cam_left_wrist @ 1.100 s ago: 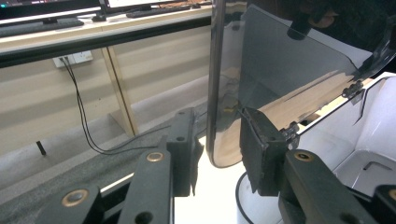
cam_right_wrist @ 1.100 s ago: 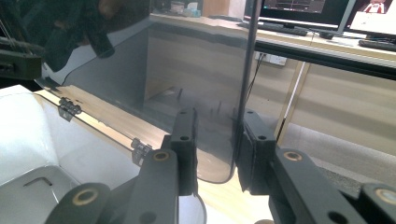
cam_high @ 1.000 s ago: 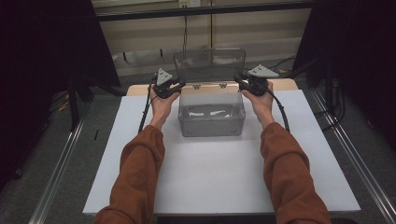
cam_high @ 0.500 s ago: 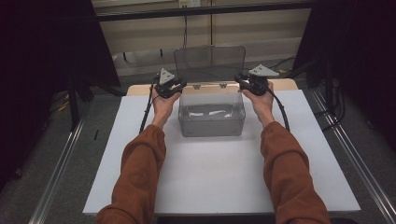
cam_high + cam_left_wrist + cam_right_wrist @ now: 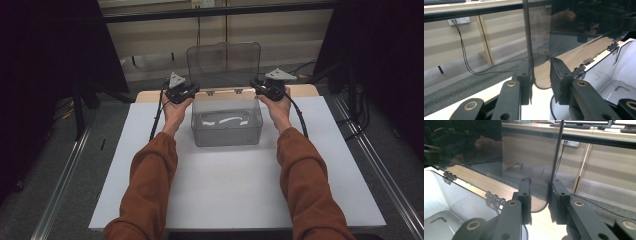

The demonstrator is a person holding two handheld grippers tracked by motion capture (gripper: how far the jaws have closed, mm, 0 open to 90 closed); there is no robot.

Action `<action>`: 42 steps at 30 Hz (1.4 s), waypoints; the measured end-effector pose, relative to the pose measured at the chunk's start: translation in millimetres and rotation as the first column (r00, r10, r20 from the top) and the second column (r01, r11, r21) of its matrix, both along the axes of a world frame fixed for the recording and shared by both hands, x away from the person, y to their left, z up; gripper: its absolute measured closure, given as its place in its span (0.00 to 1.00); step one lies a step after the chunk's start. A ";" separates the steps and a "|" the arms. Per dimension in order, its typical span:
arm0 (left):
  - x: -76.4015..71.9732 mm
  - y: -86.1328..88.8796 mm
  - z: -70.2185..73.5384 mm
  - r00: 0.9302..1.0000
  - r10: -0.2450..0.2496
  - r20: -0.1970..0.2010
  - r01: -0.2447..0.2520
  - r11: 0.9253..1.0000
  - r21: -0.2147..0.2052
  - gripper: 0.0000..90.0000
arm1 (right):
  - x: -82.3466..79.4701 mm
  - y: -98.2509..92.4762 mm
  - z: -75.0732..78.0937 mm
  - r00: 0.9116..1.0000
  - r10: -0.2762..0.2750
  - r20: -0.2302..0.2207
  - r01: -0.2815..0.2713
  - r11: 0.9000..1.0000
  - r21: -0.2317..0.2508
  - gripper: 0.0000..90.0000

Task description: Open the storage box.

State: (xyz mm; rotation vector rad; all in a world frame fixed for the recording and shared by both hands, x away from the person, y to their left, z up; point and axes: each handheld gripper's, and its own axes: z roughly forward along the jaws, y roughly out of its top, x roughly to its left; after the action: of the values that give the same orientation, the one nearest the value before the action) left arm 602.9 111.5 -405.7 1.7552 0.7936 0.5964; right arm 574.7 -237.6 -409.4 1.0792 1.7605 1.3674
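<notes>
**Lid of the clear box standing upright, both grippers at its edges**

The white-topped bench [image 5: 150, 190] is carrying a clear plastic box [image 5: 227, 127] near its far edge, and the box is sitting open: its hinged lid [image 5: 224, 60] is standing upright behind it, rising from the hinges on the back rim. Whether the lid is being opened or closed, it is at the halfway point, upright and not yet laid back or brought down.

The left gripper [image 5: 181, 92] is sitting at the lid's left lower corner and the right gripper [image 5: 270, 88] at its right lower corner. In the left gripper view, the gripper [image 5: 541, 80] is closing its jaws over the lid's thin side edge, one pad against it and the other a little off. In the right gripper view, the gripper [image 5: 539, 200] is straddling the opposite edge in the same narrow way.

Inside the box, small pale objects [image 5: 227, 120] are lying on the floor, too blurred to identify.
</notes>
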 end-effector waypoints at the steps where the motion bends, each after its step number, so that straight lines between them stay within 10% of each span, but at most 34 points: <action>1: 0.1 0.3 0.5 1.000 0.002 0.001 -0.002 1.000 0.008 0.79 | 0.6 0.5 0.3 1.000 -0.001 -0.003 0.001 1.000 -0.001 0.81; 42: 12.3 -2.9 8.2 0.996 0.020 -0.091 -0.021 1.000 -0.018 0.74 | 12.9 -1.0 5.8 0.990 0.008 -0.144 0.000 0.998 0.055 0.75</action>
State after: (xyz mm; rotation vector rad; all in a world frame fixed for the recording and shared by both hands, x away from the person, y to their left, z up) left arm 615.3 108.6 -397.5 1.7688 0.8786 0.5239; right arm 587.5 -238.6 -403.5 1.2320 1.8382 1.3774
